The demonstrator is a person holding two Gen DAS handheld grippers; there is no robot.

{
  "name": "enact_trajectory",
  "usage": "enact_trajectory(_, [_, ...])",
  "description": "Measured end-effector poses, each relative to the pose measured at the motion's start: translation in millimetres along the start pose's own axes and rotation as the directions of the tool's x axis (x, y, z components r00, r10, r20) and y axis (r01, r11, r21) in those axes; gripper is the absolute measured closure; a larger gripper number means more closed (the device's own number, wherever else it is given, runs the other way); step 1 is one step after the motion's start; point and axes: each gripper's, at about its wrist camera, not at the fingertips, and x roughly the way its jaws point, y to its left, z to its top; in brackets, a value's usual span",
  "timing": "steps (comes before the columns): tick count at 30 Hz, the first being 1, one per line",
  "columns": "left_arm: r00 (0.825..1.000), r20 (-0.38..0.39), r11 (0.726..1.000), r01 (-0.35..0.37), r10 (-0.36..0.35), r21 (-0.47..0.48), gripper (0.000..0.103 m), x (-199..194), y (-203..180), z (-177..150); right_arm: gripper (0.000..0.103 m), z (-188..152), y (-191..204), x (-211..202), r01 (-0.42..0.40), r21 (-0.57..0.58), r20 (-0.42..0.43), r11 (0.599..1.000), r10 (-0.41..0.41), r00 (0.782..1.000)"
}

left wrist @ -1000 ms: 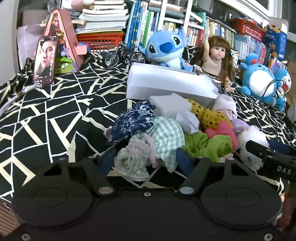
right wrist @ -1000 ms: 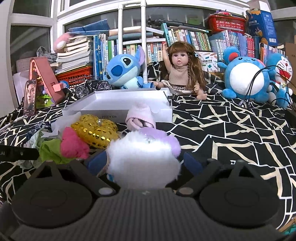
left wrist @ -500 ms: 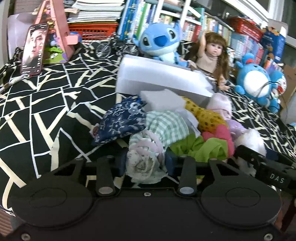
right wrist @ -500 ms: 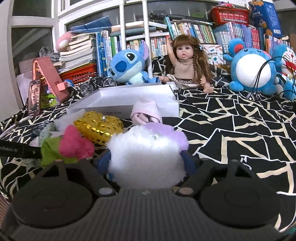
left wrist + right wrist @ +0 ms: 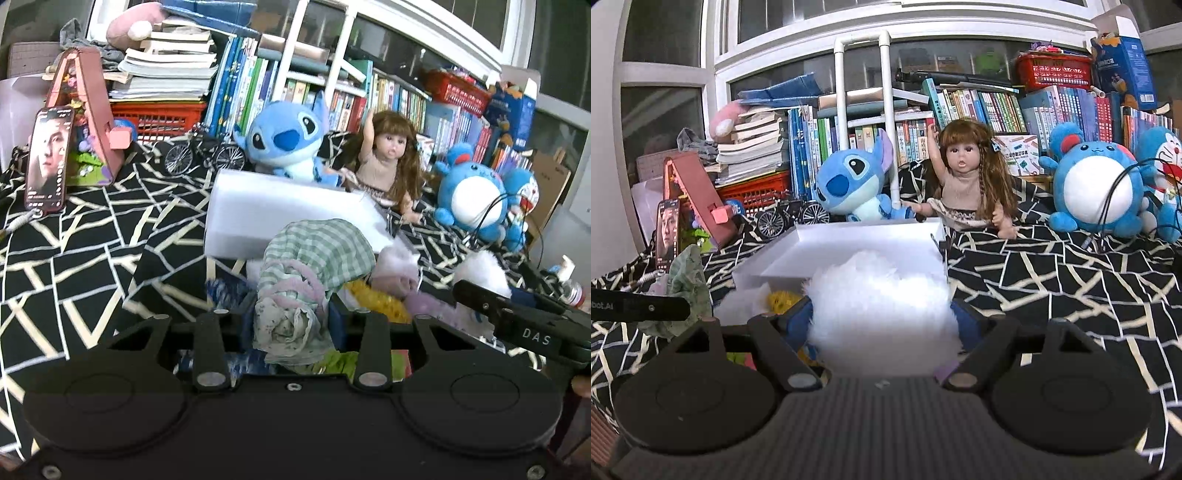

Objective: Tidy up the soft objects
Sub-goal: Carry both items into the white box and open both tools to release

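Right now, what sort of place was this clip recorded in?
Most likely a lived-in home room, perhaps a child's room or study: packed bookshelves, plush toys such as the blue Stitch toy, a doll, and a patterned black cloth underneath.

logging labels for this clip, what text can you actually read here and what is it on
"DAS": white letters on the black finger of the right gripper, seen from the left wrist.
"bot.AI": cut-off white letters on the black finger of the left gripper, seen from the right wrist.
Book spines, blue box, phone screen: print too small or blurred to read.
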Motion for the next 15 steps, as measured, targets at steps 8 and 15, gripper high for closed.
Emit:
enact_trajectory(8, [0.997, 0.074, 0.999, -0.035, 0.033, 0.023, 0.066, 10, 5, 48, 0.024, 34, -11, 31, -0.034, 0.028, -0.03, 0.999, 0.035, 0.999])
enact_trajectory(15, [0.997, 0.063, 0.998, -0.044, 0.042, 0.033, 0.066, 53, -4, 90, 0.024, 75, -14, 75, -0.072, 0.028, -0.064, 0.997, 0.074, 0.995])
